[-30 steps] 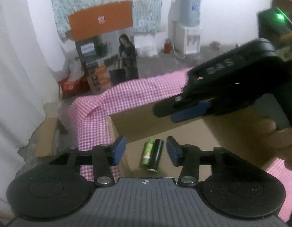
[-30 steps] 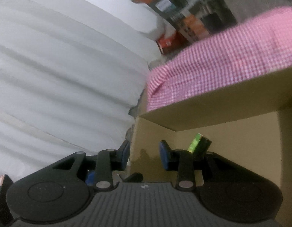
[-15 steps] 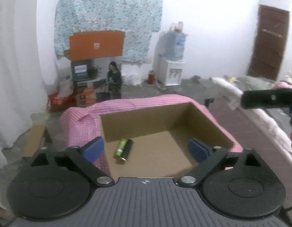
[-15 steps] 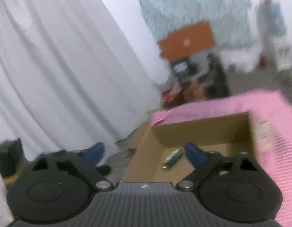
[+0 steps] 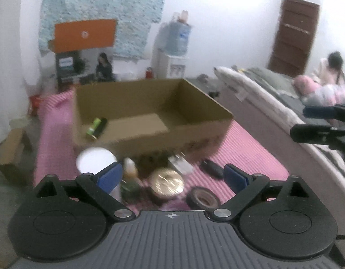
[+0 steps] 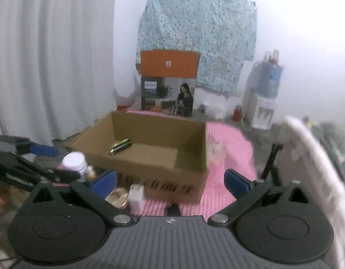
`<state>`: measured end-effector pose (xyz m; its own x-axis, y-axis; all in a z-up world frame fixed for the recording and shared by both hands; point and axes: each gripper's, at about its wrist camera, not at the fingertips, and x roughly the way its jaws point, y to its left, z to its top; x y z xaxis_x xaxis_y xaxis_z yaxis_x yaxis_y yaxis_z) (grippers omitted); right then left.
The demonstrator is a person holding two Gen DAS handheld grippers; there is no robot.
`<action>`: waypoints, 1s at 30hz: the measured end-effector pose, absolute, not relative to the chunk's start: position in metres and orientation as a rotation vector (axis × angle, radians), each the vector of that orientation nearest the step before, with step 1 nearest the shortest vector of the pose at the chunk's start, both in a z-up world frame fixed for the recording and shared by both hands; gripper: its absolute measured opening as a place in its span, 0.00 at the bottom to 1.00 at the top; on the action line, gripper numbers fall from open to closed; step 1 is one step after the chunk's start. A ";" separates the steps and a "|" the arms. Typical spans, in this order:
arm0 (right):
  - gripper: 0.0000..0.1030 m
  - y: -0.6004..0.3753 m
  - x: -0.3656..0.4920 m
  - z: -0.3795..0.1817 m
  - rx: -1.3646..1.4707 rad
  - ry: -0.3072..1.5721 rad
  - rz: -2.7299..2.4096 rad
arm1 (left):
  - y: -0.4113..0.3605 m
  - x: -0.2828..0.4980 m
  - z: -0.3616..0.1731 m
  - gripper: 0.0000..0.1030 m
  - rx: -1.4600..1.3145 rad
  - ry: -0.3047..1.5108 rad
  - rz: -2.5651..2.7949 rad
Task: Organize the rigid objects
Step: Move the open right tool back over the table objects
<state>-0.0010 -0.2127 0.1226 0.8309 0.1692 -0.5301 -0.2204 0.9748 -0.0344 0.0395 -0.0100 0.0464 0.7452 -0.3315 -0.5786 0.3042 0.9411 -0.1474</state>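
1. From the left wrist view, the left gripper (image 5: pixel 172 177) is seen with its jaws spread wide and nothing pinched. The two batteries (image 5: pixel 96 128) are found beyond the jaws, lying in the cardboard box (image 5: pixel 172 130) at its left wall. The gripper is pointed down over clutter on the pink cloth (image 5: pixel 246 154).

2. From the right wrist view, the right gripper (image 6: pixel 170 180) is shown fully spread and empty. The batteries (image 6: pixel 121 146) are seen well ahead in the box (image 6: pixel 188 170), and the gripper is tilted downward.

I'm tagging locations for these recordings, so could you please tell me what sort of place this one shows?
Most likely a lived-in room of a home, used for storage too. A water dispenser stands by the wall, a bed sits at the right, and a patterned cloth hangs above stacked retail boxes.
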 end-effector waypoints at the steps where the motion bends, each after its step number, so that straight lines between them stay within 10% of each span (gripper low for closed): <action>1: 1.00 -0.216 -0.004 0.119 -0.072 0.559 0.217 | -0.014 0.039 0.041 0.94 -0.042 0.651 -0.360; 17: 0.99 -0.243 -0.019 0.038 0.243 0.697 0.256 | -0.075 0.034 -0.016 0.84 0.220 0.766 -0.416; 30: 0.59 -0.260 0.015 -0.010 0.413 0.832 0.246 | -0.099 0.054 -0.025 0.75 0.311 0.785 -0.426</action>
<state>0.0147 -0.2596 -0.0103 0.6518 0.3687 -0.6627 -0.0510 0.8932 0.4467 0.0535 -0.0989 -0.0245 0.6301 -0.2518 -0.7346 0.4786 0.8709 0.1120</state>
